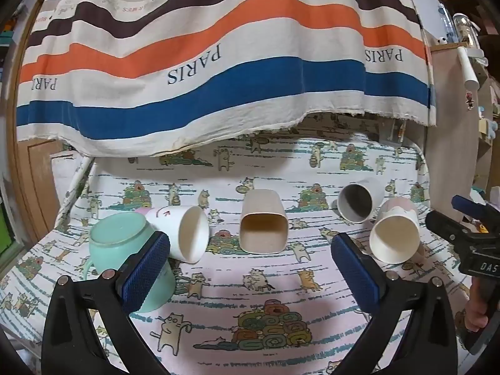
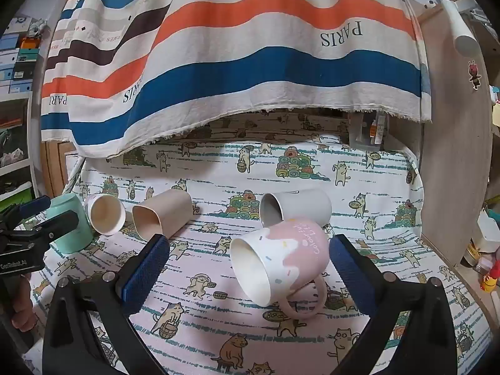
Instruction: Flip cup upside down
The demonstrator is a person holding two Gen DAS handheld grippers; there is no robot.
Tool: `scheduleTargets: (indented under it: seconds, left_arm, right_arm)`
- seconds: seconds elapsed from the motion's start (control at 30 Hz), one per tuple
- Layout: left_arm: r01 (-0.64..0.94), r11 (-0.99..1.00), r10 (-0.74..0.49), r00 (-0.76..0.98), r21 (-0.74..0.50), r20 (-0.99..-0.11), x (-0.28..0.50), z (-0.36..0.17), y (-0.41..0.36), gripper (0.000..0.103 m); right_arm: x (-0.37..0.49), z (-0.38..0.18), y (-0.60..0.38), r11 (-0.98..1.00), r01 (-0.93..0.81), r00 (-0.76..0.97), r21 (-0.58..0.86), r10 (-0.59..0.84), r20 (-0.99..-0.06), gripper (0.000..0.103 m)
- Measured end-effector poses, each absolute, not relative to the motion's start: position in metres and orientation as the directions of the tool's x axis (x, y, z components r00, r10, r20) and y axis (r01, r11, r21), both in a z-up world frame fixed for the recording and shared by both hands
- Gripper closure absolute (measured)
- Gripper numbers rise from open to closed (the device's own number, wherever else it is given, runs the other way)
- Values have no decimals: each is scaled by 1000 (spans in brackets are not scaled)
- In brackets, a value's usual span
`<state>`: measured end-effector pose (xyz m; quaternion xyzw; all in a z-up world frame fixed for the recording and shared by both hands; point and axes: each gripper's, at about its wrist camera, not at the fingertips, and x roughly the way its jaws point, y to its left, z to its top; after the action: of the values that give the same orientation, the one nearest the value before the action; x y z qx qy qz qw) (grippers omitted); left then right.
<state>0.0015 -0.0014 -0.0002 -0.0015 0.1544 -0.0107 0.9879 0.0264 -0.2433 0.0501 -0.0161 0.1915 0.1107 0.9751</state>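
Note:
Several cups sit on a cat-print tablecloth (image 1: 250, 328). A mint green mug (image 1: 125, 243) stands upside down at the left, beside my left gripper's left finger; it also shows in the right wrist view (image 2: 73, 225). A white cup (image 1: 184, 234), a beige square cup (image 1: 264, 226), a grey-white cup (image 1: 359, 201) and a pink-and-white mug (image 1: 395, 234) lie on their sides. My left gripper (image 1: 250, 265) is open and empty. My right gripper (image 2: 250, 265) is open, with the pink-and-white mug (image 2: 281, 262) lying between its fingers, apart from both pads.
A striped "PARIS" cloth (image 1: 218, 62) hangs over the back of the table. A wooden panel (image 2: 453, 156) stands at the right edge. Shelves with boxes (image 2: 15, 62) are at the far left. The right gripper (image 1: 468, 237) shows at the right of the left wrist view.

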Motion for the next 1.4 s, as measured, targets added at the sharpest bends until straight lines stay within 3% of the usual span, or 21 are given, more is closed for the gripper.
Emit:
scheduleTargets:
  seconds: [0.17, 0.23, 0.37, 0.6, 0.9, 1.4]
  left_arm:
    - [16, 1000, -15, 958, 1, -287, -4, 0, -5, 0]
    - [16, 1000, -11, 947, 12, -320, 5, 1, -10, 0]
    - [-9, 1000, 5, 964, -15, -268, -13, 3, -5, 0]
    - [26, 998, -43, 954, -62, -296, -1, 0, 8, 0]
    - [91, 996, -90, 950, -11, -298, -3, -2, -6, 0]
    - [43, 999, -44, 954, -8, -295, -3, -2, -2, 0]
  right_arm:
    - [26, 50, -244, 976, -219, 903, 11, 207, -377, 0]
    - [27, 51, -244, 975, -220, 902, 11, 208, -378, 0]
    - [27, 52, -250, 967, -253, 893, 34, 247, -376, 1]
    - [26, 51, -238, 945, -327, 872, -10, 297, -390, 1]
    - [32, 49, -247, 963, -268, 875, 14, 249, -416, 1]
    - [27, 50, -244, 954, -301, 875, -3, 275, -399, 1]
